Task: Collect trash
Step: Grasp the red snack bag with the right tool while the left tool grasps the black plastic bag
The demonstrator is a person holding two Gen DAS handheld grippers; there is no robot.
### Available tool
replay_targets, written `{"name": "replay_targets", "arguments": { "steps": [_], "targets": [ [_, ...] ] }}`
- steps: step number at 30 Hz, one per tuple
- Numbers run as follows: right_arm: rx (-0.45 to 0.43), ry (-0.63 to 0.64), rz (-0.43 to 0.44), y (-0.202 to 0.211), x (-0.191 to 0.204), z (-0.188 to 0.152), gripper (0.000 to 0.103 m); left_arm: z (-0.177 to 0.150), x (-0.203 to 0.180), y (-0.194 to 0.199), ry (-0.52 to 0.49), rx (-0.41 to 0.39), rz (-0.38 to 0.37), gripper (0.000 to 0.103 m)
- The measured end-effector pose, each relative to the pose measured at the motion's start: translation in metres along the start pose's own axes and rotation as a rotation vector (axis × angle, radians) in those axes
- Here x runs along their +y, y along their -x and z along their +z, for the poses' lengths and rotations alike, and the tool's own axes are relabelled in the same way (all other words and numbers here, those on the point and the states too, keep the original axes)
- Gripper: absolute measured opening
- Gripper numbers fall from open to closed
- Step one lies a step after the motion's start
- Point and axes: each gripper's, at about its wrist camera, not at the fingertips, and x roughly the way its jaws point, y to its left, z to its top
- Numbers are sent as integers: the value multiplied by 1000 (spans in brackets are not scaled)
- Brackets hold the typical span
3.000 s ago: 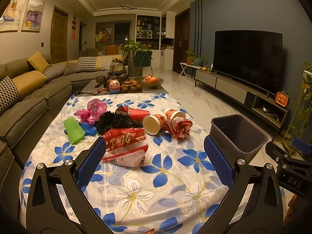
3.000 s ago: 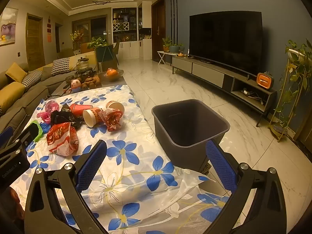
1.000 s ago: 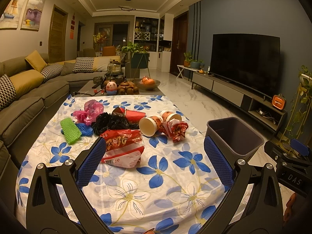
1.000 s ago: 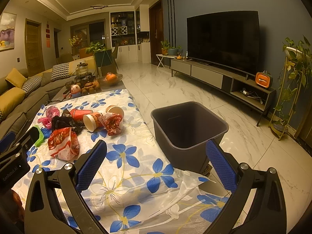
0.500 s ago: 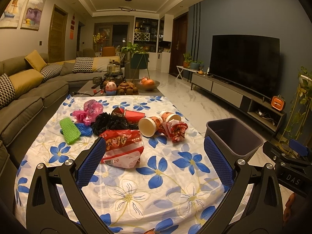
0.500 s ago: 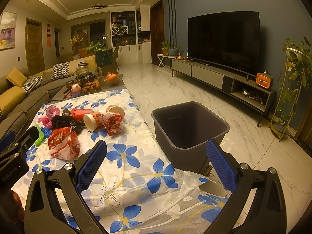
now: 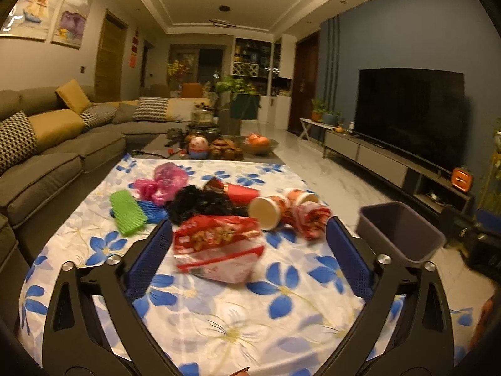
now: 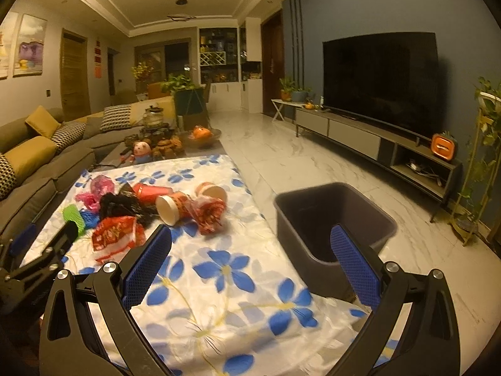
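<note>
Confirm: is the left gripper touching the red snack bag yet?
Apart. Left wrist view shows the left gripper open, tablecloth visible between its fingertips and the red snack bag.

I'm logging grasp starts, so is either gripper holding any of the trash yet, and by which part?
Nothing is held. The left gripper and right gripper are both open and empty, above the flowered cloth.

- two cups [image 7: 270, 208]
- one red can [image 7: 242, 192]
- two red wrappers [image 7: 219, 244]
- one black bag [image 7: 200, 202]
- one pink bag [image 7: 162, 183]
- one bin [image 8: 332, 219]
</note>
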Motion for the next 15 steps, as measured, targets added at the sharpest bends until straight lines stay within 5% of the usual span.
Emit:
{"name": "replay_targets", "arguments": {
  "steps": [5,15],
  "targets": [
    [-22,14,45,-23,21,2,92,-3,13,-31,67,10,26,77],
    [55,57,229,-93,84,-21,90,-16,51,-73,159,-7,93,74]
  ]
}}
